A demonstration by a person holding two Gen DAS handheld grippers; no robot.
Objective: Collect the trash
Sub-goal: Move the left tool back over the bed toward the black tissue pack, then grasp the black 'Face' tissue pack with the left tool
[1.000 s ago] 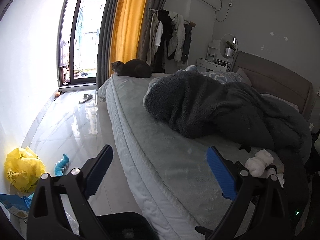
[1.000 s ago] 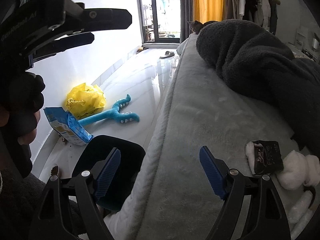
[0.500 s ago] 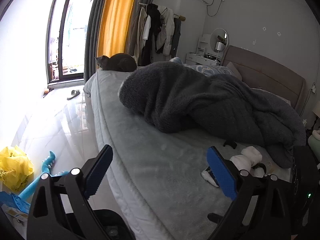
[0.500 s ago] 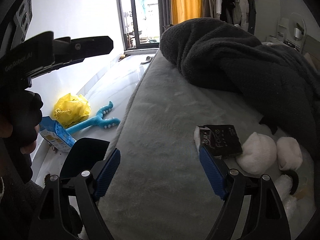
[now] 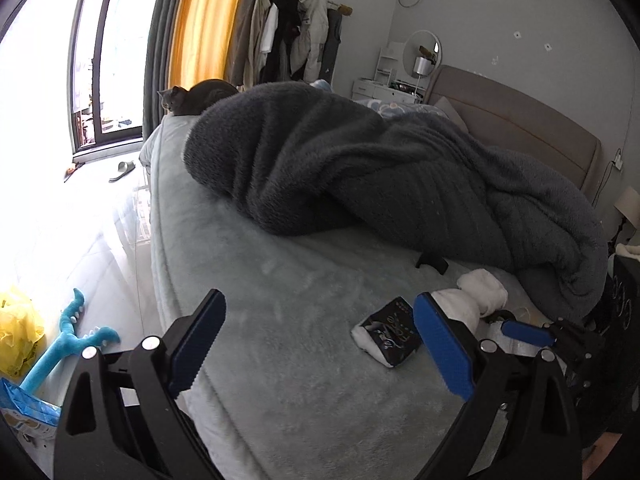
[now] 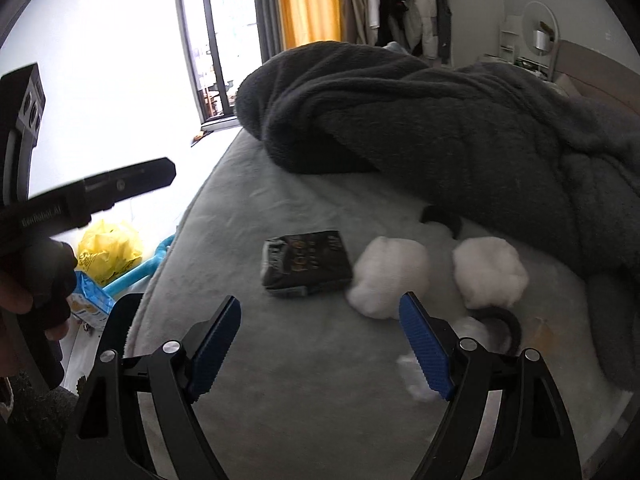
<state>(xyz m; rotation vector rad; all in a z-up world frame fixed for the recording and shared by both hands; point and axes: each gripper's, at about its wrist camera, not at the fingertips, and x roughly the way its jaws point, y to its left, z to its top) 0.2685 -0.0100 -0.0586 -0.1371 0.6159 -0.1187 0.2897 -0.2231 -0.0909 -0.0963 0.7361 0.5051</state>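
Over on the far left, on the floor [image 5: 100, 248], there's a crumpled yellow bag [image 6: 109, 251] against the wall, a blue snack packet [image 6: 89, 300] just beside it and a blue plush toy [image 5: 66, 344] lying near both. The bed [image 5: 288, 360] takes up pretty much everything else, pale grey-green cover. The left tongs [image 5: 318, 350] hang over the near part of the bed, spread wide with nothing between the blue pads, only bare cover under them. In the right wrist view you can see a hand [image 6: 36, 288] gripping that left tool at the left edge.

Middle of the bed: a dark wrapper [image 6: 306, 268] with light lettering lies flat on the cover, and that's the trash here as far as I can tell. Just right of it, touching or nearly so, a white fluffy ball [image 6: 390, 282], then a second white fluffy ball [image 6: 490, 272] a bit further right, with a black band [image 6: 506, 320] curling below it. The right tongs [image 6: 320, 348] sit low over the cover just short of the wrapper, also wide and holding nothing.

Behind all that a big dark grey blanket [image 5: 380, 176] is heaped across the bed, and a grey cat [image 5: 196, 98] sits at the far corner by the orange curtain [image 5: 200, 20].
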